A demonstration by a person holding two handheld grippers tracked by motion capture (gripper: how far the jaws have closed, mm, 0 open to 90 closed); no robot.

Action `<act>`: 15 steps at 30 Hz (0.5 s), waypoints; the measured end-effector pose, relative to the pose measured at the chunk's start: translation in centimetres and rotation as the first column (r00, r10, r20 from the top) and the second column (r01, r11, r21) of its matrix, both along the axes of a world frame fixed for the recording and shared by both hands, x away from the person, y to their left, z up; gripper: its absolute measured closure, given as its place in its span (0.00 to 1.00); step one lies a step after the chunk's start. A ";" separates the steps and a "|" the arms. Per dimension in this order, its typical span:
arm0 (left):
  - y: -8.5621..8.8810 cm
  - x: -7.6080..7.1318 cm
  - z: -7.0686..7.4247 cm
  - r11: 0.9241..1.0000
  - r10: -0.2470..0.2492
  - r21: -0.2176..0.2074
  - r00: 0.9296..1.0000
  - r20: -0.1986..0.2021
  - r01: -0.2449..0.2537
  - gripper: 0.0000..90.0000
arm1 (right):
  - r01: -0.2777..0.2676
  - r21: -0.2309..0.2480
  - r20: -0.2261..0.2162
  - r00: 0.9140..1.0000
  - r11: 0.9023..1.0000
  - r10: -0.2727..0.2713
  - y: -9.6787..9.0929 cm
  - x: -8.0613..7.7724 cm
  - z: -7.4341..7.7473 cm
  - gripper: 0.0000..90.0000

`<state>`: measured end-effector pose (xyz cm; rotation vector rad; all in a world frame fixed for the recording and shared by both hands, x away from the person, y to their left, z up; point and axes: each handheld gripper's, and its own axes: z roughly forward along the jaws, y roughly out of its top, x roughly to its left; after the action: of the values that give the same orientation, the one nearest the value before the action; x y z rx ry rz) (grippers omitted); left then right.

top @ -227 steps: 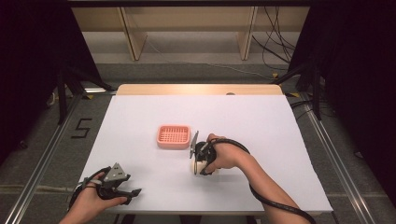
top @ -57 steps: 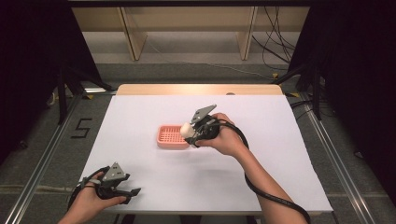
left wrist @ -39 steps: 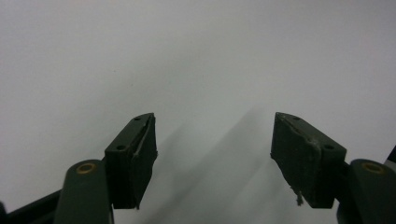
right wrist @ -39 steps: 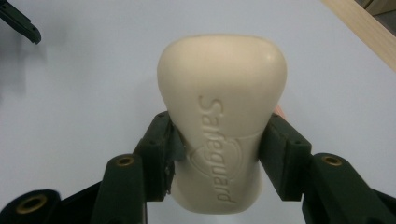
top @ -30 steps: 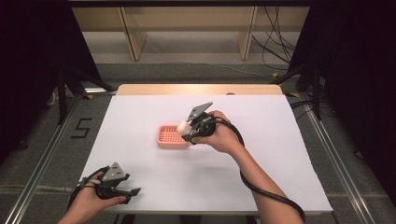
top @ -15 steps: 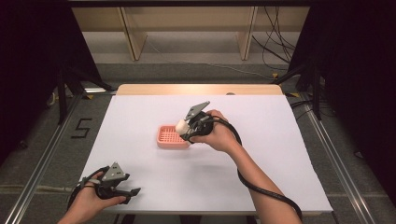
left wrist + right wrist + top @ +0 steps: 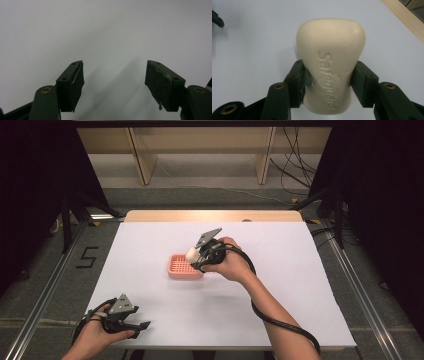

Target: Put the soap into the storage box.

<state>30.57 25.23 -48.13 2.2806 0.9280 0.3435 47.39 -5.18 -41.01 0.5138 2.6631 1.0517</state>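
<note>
1. My right gripper (image 7: pixel 196 260) has the cream soap bar (image 7: pixel 331 62) clamped by its lower half, both pads pressed into its sides. In the high view the bar (image 7: pixel 192 254) hangs over the right-hand part of the pink soap dish (image 7: pixel 181 268), lifted clear of it.
2. My left gripper (image 7: pixel 134 326) rests near the front left corner of the white table (image 7: pixel 300 285), jaws spread with nothing between them. It's well away from the dish.
3. First risk: the bar is smooth and rounded, and I'm gripping the narrow end. Any tilt of the wrist could let it slide out between the pads.
4. Second risk: it's off-centre over the dish. If I let go from here, I judge it could catch the right rim and tip out onto the table.
5. Third risk: the dish looks light and nothing holds it. Pushing the bar down at an angle could shove it sideways.
6. So I'd centre first, lower gently, then release.
</note>
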 end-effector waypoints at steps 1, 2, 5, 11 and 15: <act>0.0 0.0 0.0 1.000 0.000 0.000 1.000 0.000 0.000 0.34 | -0.001 -0.003 -0.001 1.000 1.000 0.001 0.0 0.0 0.0 0.56; 0.0 0.0 0.0 1.000 0.000 0.000 1.000 0.000 0.000 0.34 | -0.003 0.002 -0.002 1.000 1.000 0.003 0.1 0.0 -0.1 0.56; 0.0 0.0 0.0 1.000 0.000 0.000 1.000 -0.001 0.000 0.34 | -0.001 0.002 -0.010 1.000 1.000 0.001 0.2 0.1 -0.1 0.56; 0.0 0.0 0.0 1.000 -0.002 0.005 1.000 -0.001 0.002 0.34 | 0.003 0.006 -0.009 1.000 1.000 -0.003 0.5 0.2 -0.2 0.56; 0.0 0.0 0.0 1.000 -0.001 -0.001 1.000 -0.002 0.001 0.34 | 0.003 0.012 -0.010 1.000 1.000 -0.003 0.7 0.3 -0.2 0.56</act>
<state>30.58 25.22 -48.16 2.2810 0.9270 0.3408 47.71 -4.48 -41.19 0.5267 2.6657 1.0682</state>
